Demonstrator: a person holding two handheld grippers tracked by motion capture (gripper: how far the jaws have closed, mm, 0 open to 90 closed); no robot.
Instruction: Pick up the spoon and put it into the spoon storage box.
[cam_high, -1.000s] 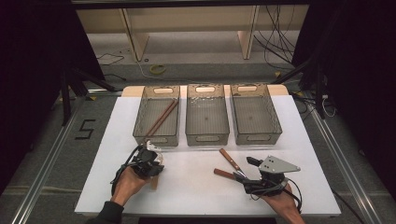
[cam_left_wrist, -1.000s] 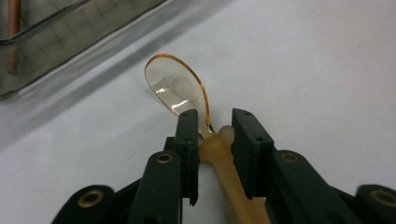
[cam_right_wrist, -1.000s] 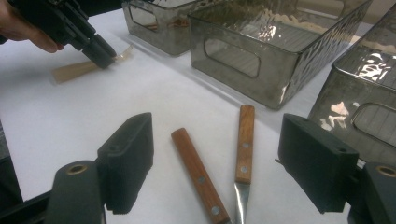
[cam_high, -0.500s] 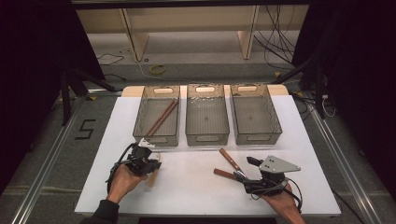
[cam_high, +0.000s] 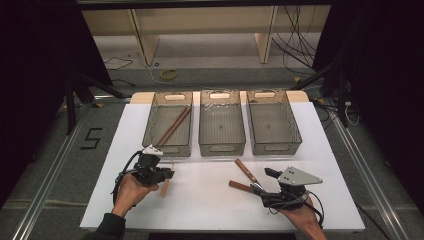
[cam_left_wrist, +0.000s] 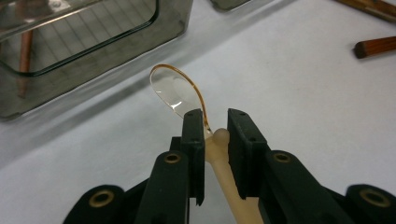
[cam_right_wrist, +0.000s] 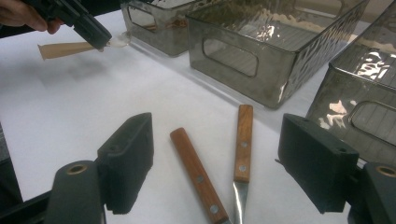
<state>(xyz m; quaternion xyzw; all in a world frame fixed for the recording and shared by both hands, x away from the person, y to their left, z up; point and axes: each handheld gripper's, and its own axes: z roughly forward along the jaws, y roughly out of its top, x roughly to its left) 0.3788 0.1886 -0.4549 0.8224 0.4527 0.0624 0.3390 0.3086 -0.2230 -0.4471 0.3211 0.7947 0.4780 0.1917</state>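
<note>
My left gripper (cam_left_wrist: 215, 116) is shut on the neck of a spoon (cam_left_wrist: 180, 91) with a clear bowl and a cream handle. In the high view the left gripper (cam_high: 162, 175) sits at the front left of the white table, the spoon's handle (cam_high: 165, 187) hanging below it. From the right gripper view the spoon (cam_right_wrist: 63, 49) is lifted just off the table. My right gripper (cam_right_wrist: 217, 135) stands open. Two wooden-handled knives (cam_right_wrist: 196, 172) (cam_right_wrist: 243, 140) lie on the table between its jaws, untouched. The high view shows the right gripper (cam_high: 264, 184) at the front right.
Three clear grey bins stand in a row at the back: left bin (cam_high: 167, 147), middle bin (cam_high: 221, 147), right bin (cam_high: 275, 147). Brown sticks (cam_high: 172, 125) lie in the left bin. The table's front edge is close to both hands.
The left hand with the spoon has shifted only slightly. The right hand has not moved.
</note>
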